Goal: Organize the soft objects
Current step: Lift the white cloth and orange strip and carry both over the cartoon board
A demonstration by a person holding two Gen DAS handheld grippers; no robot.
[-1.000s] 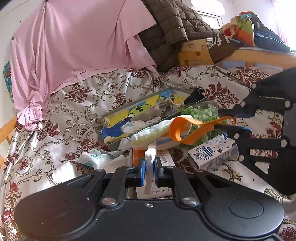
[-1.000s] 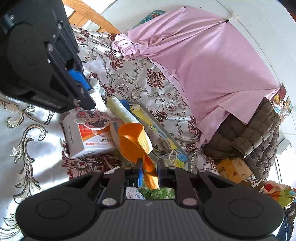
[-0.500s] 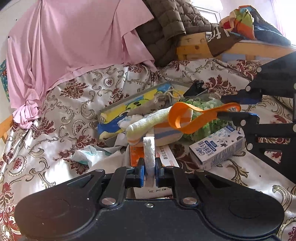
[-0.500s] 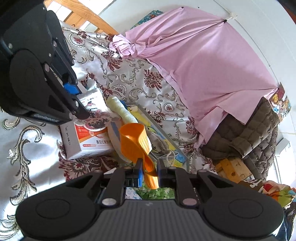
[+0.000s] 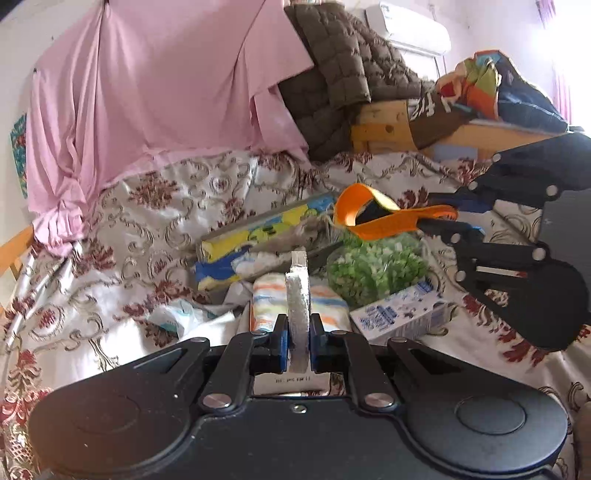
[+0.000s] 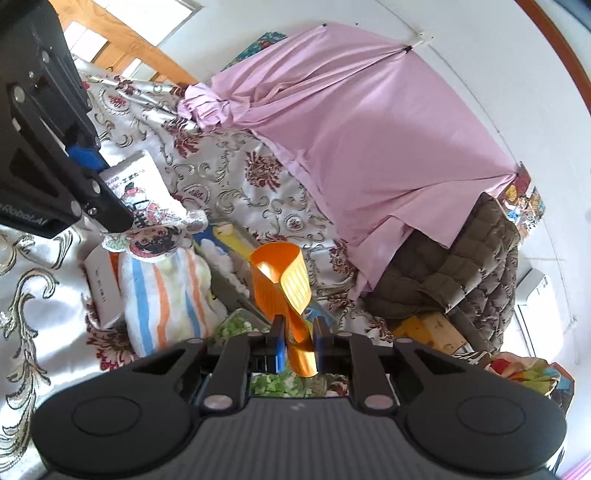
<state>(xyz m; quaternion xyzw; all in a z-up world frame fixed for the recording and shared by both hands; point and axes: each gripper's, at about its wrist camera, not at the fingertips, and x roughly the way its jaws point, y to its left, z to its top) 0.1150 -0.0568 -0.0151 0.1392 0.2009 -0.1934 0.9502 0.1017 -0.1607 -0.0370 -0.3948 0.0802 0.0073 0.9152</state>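
Two grippers work over a bed (image 5: 122, 229) spread with a glossy, silvery cover printed with maroon flowers and gold scrolls. Behind it a smooth pink sheet (image 5: 155, 92) hangs in loose folds against the white wall, a brown quilted jacket (image 5: 340, 74) slumps over a pale wooden bed frame (image 5: 384, 129), and a white air conditioner (image 5: 410, 29) sits high on the wall. Several things lie heaped in the middle of the bed: a striped towel (image 6: 162, 295), soft and rolled, banded in blue, orange and pale green; a flat yellow-and-blue box (image 5: 258, 236) behind it; a clear bag of chopped green pieces (image 5: 373, 266) to its right; and a small white-and-blue carton (image 5: 399, 314) lying on its side just beside that bag. The left gripper (image 5: 298, 339) is closed on the edge of a thin white packet (image 5: 297, 295), printed with a cartoon on its face and held above the towel. The right gripper (image 6: 298, 343) has its jaws nearly together around the tail of an orange strap (image 6: 280, 284), a ribbed, glossy band curled into an open loop that hangs in the air above the green bag.
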